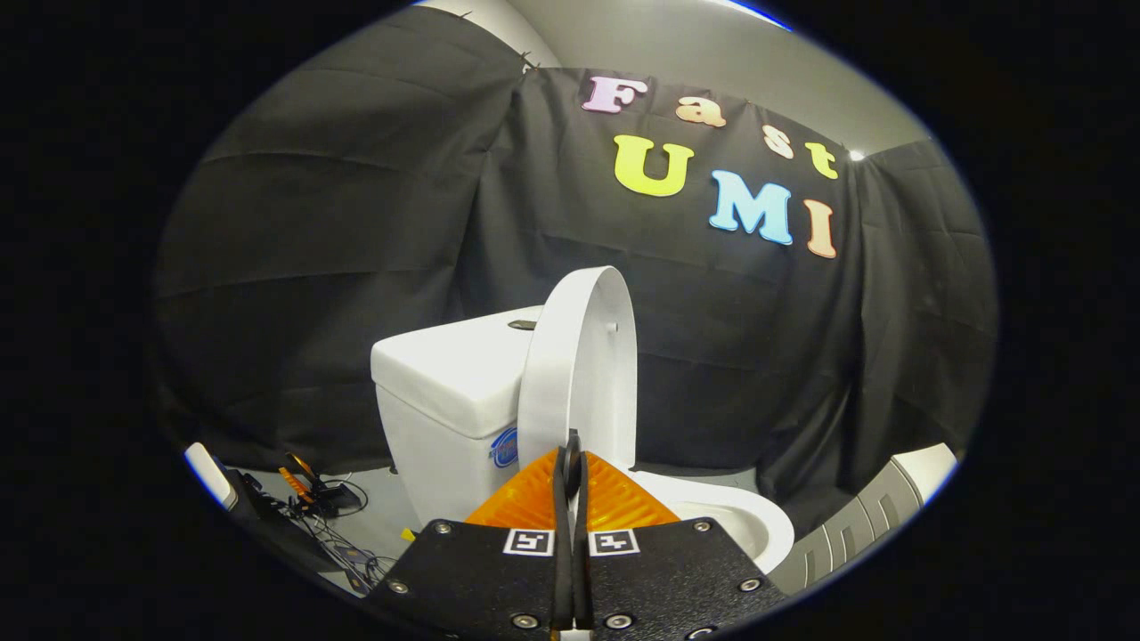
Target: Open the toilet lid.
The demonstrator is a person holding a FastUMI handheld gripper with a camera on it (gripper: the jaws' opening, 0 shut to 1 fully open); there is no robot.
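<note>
Gripper view: the gripper has its two fingers closed together, tips meeting with nothing held between them. The lid stands raised, close to upright, directly ahead of and just beyond the fingertips. It is seen nearly edge-on: a thin, smooth, glossy white oval shell with a rounded rim, its hollow underside facing away from the tank. Whether the fingertips touch the lid cannot be told.

The tank sits just behind the lid on the fingers' left side. It is a boxy white ceramic body with a flat, slightly overhanging cover and a small dark flush button on top. A round blue label is fixed to its front face.

The bowl lies below the lid, on the right of the fingers; its rim is smooth, white and curved, and the opening is exposed.

Loose dark cables lie on the grey floor left of the tank. Black cloth, hanging in soft folds, forms the wall behind.
</note>
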